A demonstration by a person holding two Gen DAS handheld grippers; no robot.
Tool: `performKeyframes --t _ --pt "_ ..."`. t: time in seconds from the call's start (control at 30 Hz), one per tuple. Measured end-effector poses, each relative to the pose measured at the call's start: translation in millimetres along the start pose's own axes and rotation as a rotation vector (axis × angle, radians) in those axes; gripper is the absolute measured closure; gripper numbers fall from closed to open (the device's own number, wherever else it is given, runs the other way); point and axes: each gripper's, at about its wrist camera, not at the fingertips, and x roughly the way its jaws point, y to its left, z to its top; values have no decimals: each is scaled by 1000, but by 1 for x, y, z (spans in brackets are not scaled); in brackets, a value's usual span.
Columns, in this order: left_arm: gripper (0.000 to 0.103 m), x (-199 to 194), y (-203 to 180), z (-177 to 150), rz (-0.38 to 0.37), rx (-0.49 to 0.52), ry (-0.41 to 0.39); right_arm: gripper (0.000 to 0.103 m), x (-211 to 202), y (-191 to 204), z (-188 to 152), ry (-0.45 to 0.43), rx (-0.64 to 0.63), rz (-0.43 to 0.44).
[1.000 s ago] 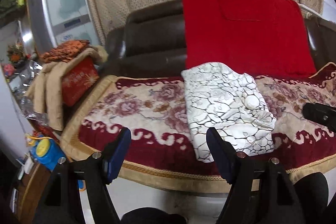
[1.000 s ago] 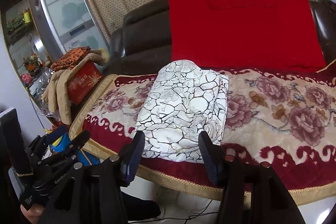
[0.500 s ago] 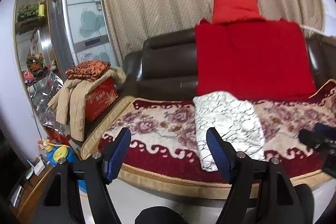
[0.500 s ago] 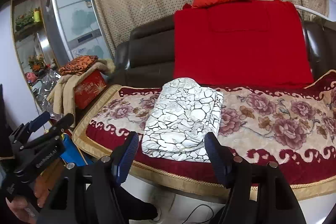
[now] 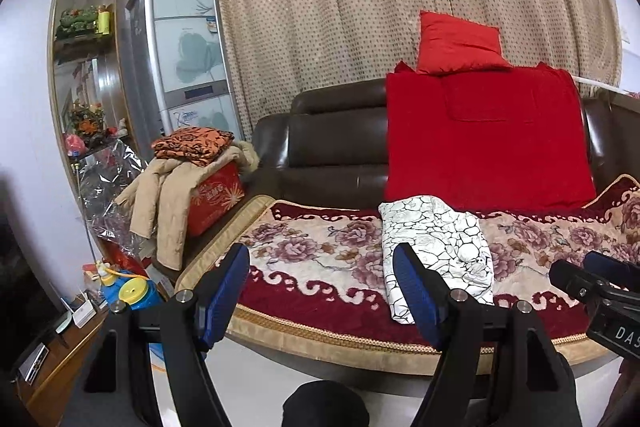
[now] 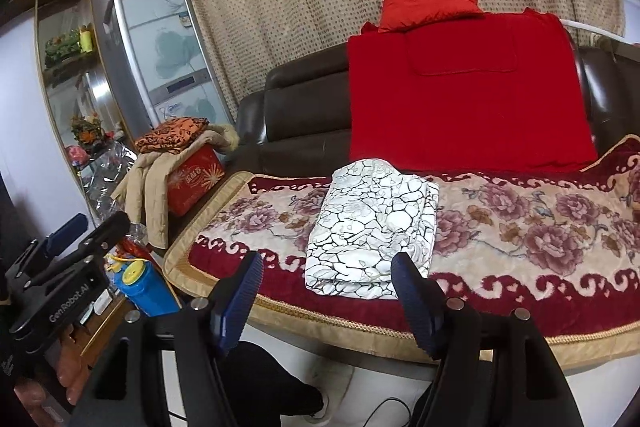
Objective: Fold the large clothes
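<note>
Lying folded near the sofa's (image 6: 304,99) front edge, the garment (image 6: 372,223) is untouched. Left gripper (image 5: 320,291) released, empty. Right gripper (image 6: 326,295) released, jaws just widened, nothing between.

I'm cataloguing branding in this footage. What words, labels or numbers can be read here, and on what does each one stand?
"GenRobot.AI": on the black body of the left tongs, seen from the right wrist camera.
"DAS", cut off at the frame edge: on the body of the right tongs, seen from the left wrist camera.
Gold characters on the red box: too blurred to read.
Sticker on the fridge: too small to read.
</note>
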Motion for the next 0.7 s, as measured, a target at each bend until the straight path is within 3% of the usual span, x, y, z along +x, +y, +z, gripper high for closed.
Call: performKeyframes --t 0.7 --pt "28 -31 3 -1 -15 12 -37 28 -52 25 -5 -127 -32 -39"
